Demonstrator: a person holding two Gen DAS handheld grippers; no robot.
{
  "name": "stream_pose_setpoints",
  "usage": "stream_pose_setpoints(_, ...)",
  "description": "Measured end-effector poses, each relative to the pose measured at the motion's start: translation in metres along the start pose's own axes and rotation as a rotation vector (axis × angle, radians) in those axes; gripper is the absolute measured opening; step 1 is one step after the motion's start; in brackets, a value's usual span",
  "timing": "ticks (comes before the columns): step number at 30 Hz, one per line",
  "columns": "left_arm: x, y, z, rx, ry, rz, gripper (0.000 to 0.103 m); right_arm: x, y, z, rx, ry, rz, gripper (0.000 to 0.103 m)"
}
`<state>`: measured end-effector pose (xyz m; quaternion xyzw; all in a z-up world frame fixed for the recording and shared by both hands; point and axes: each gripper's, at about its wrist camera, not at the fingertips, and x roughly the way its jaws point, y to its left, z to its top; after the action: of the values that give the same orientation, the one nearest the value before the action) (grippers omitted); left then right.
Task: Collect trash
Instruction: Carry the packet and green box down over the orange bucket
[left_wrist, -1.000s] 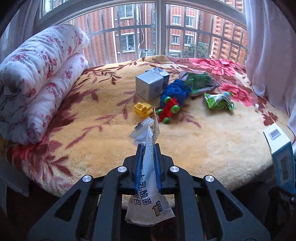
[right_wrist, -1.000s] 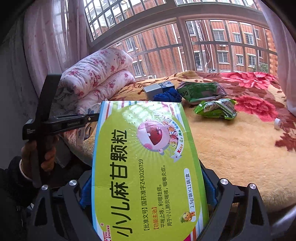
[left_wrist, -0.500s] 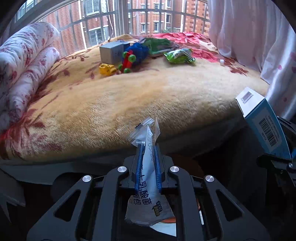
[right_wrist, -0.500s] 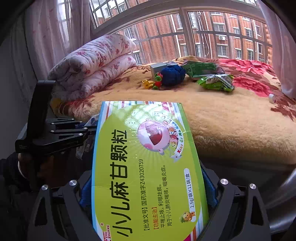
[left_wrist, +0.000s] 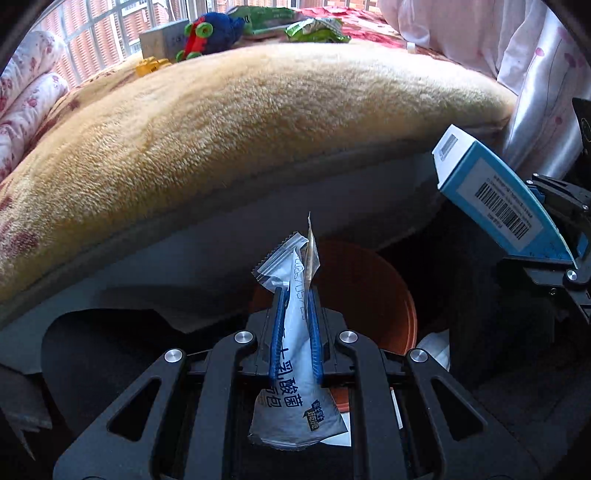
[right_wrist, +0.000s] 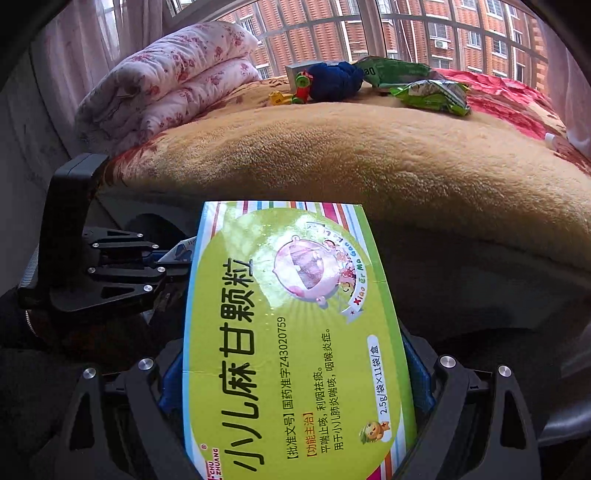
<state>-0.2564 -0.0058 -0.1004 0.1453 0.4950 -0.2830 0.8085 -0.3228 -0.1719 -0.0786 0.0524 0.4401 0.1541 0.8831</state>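
Note:
My left gripper (left_wrist: 294, 295) is shut on a white plastic wrapper (left_wrist: 295, 391) with blue print, which sticks out above and below the blue pads. Directly beneath it is the round orange-brown bin (left_wrist: 369, 291), on the floor beside the bed. My right gripper (right_wrist: 293, 369) is shut on a yellow-green medicine box (right_wrist: 288, 332), which fills the width of its jaws. In the left wrist view that box (left_wrist: 495, 195) shows its blue and white barcode side at the right. Two green snack bags (right_wrist: 432, 94) lie on the bed at the far side.
The bed with a tan, red-flowered blanket (left_wrist: 258, 110) rises just behind the bin. A grey box (left_wrist: 162, 37), a blue toy (left_wrist: 221, 29) and a yellow toy (left_wrist: 149, 66) sit at its far side. A rolled floral quilt (right_wrist: 166, 81) lies at the left. White paper (left_wrist: 436, 343) lies by the bin.
Both grippers have dropped from above the bed to below its edge and now tilt further down. The orange-brown bin has come into view under the left gripper. Both still hold their items.

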Motion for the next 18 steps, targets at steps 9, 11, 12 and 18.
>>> stream_pose_setpoints(9, 0.054, 0.003, -0.009, -0.007, 0.16, -0.049, 0.012, 0.053, -0.013, -0.008, 0.067, 0.122, 0.021, 0.089)
stream_pose_setpoints(11, 0.061, 0.004, -0.01, -0.014, 0.184, -0.056, 0.012, 0.061, -0.018, -0.009, 0.086, 0.146, 0.03, 0.089)
stream_pose_setpoints(12, 0.064, 0.005, -0.01, -0.015, 0.194, -0.062, 0.012, 0.064, -0.02, -0.01, 0.093, 0.156, 0.033, 0.089)
stream_pose_setpoints(18, 0.076, 0.006, -0.008, -0.01, 0.236, -0.077, 0.012, 0.08, -0.025, -0.011, 0.102, 0.205, 0.051, 0.089)
